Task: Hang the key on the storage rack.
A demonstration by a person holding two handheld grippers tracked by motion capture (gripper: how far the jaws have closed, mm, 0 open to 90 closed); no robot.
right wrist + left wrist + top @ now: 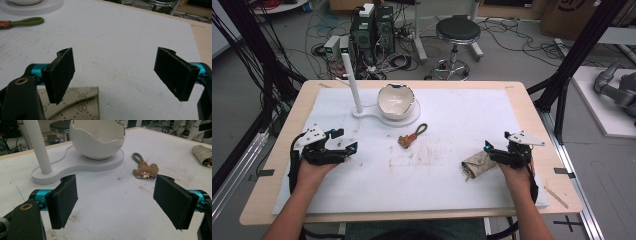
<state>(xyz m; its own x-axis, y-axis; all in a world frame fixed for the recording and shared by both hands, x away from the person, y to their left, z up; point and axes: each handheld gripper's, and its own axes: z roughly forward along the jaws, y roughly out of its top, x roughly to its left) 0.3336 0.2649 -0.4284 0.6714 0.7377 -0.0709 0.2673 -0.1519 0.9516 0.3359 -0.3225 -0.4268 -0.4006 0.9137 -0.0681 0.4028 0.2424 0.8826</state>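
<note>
A white egg-shaped bowl (pixel 395 100) (pixel 97 140) with a jagged rim sits on a flat white stand (pixel 362 114) (pixel 75 167) that has an upright post (pixel 352 80) (pixel 38 145). A brown key fob with a green loop (pixel 412 136) (pixel 146 168) (pixel 27 22) lies mid-table. A beige patterned pouch (pixel 477 164) (pixel 202 153) (pixel 80 105) lies at the right. My left gripper (pixel 348 140) (pixel 115 185) is open at the left, aimed toward the stand and fob. My right gripper (pixel 496 144) (pixel 115 57) is open, its left jaw over the pouch's corner.
A white foam mat (pixel 437 185) covers most of the wooden table. Beyond the far edge stand a black stool (pixel 457 32) and computer towers (pixel 372 30) among floor cables. Black frame posts flank the table on both sides.
</note>
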